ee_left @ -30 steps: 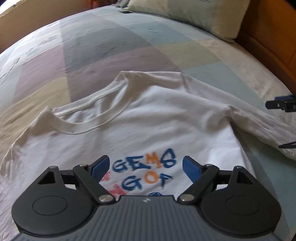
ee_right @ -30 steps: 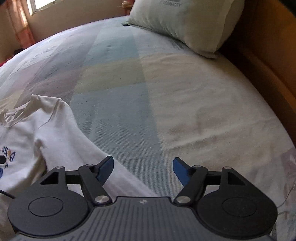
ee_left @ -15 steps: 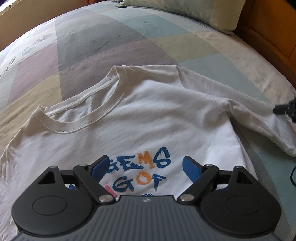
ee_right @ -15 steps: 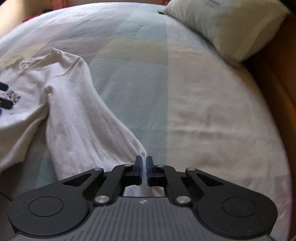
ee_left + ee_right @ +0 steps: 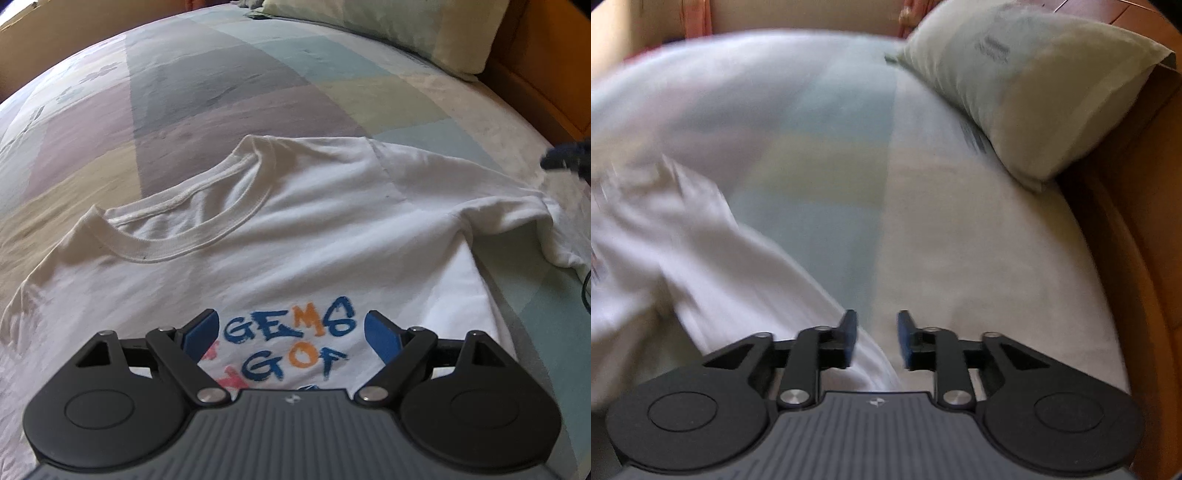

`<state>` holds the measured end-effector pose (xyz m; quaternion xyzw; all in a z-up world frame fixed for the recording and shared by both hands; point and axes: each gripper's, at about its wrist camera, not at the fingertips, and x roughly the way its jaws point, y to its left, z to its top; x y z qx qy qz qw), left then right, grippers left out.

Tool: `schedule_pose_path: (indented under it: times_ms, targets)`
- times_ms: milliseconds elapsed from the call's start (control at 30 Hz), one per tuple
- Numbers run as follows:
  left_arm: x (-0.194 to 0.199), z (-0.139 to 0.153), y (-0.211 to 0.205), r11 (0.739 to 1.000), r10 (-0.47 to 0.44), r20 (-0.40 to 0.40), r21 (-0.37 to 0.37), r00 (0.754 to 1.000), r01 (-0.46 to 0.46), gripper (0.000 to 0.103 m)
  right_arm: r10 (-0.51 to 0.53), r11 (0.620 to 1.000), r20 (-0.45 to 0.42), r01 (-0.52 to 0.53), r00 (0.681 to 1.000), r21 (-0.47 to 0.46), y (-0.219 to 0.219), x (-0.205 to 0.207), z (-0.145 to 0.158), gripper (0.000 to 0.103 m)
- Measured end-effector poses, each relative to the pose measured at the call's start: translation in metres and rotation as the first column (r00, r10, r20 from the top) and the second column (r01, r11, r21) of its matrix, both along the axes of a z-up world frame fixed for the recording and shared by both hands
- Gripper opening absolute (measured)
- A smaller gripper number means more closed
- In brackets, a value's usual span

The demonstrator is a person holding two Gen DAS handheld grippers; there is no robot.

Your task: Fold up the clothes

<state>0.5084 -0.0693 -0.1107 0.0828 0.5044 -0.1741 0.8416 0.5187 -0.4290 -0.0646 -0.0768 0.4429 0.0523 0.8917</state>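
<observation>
Half a second back my right gripper (image 5: 873, 338) was pinched shut at the sleeve (image 5: 746, 280); its jaws have just been opening, narrowly apart, pressing nothing. My left gripper (image 5: 290, 334) hangs wide over the print. Folding has barely begun, I judge: the white T-shirt (image 5: 295, 236) lies face up on the bedsheet (image 5: 221, 96), sleeve spread.
</observation>
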Motion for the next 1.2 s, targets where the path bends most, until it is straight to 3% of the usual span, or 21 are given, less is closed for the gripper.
schedule_pose_path:
  times_ms: [167, 300, 533, 567, 633, 833, 900, 1000, 1100, 1167, 1200]
  targets:
    - [0.001, -0.003, 0.007, 1.0, 0.025, -0.016, -0.01, 1.0, -0.025, 0.086, 0.131, 0.987, 0.034, -0.134, 0.991, 0.084, 0.037, 0.046, -0.01, 0.041]
    - [0.0, -0.004, 0.01, 0.999, 0.032, -0.016, -0.014, 0.999, -0.033, 0.086, 0.228, 0.962, -0.006, -0.224, 0.974, 0.154, 0.064, 0.076, -0.034, 0.041]
    - [0.001, -0.009, 0.022, 0.996, 0.068, -0.035, -0.047, 0.997, -0.07, 0.086, 0.316, 0.946, -0.079, -0.308, 0.946, 0.096, 0.087, 0.071, -0.055, 0.041]
    - [0.001, -0.01, 0.023, 0.996, 0.074, -0.039, -0.047, 0.996, -0.076, 0.086, 0.33, 0.943, -0.078, -0.325, 0.941, 0.072, 0.09, 0.067, -0.054, 0.034]
    - [0.002, -0.013, 0.024, 0.996, 0.08, -0.043, -0.048, 0.996, -0.082, 0.086, 0.352, 0.936, -0.077, -0.351, 0.933, 0.026, 0.096, 0.062, -0.053, 0.006]
    - [0.008, -0.009, 0.025, 0.994, 0.083, -0.038, -0.066, 0.996, -0.085, 0.086, 0.258, 0.962, -0.018, -0.259, 0.966, -0.091, 0.094, 0.082, -0.048, 0.003]
    - [0.011, -0.008, 0.026, 0.994, 0.089, -0.032, -0.063, 0.995, -0.091, 0.086, 0.199, 0.972, -0.045, -0.203, 0.979, -0.118, 0.089, 0.098, -0.052, 0.004]
    - [0.012, -0.004, 0.029, 0.993, 0.099, -0.009, -0.061, 0.995, -0.099, 0.086, 0.192, 0.981, -0.01, -0.192, 0.981, -0.018, 0.085, 0.098, -0.034, 0.009]
    - [0.013, -0.002, 0.033, 0.995, 0.097, 0.022, -0.024, 0.995, -0.096, 0.086, 0.248, 0.962, 0.005, -0.247, 0.969, 0.119, 0.103, 0.088, -0.013, 0.028]
    - [0.014, -0.002, 0.036, 0.996, 0.087, 0.045, 0.015, 0.995, -0.088, 0.086, 0.295, 0.938, -0.009, -0.288, 0.955, 0.195, 0.123, 0.082, -0.011, 0.049]
    - [0.014, -0.003, 0.038, 0.995, 0.085, 0.057, 0.038, 0.995, -0.087, 0.086, 0.32, 0.928, -0.018, -0.309, 0.947, 0.208, 0.136, 0.08, -0.014, 0.05]
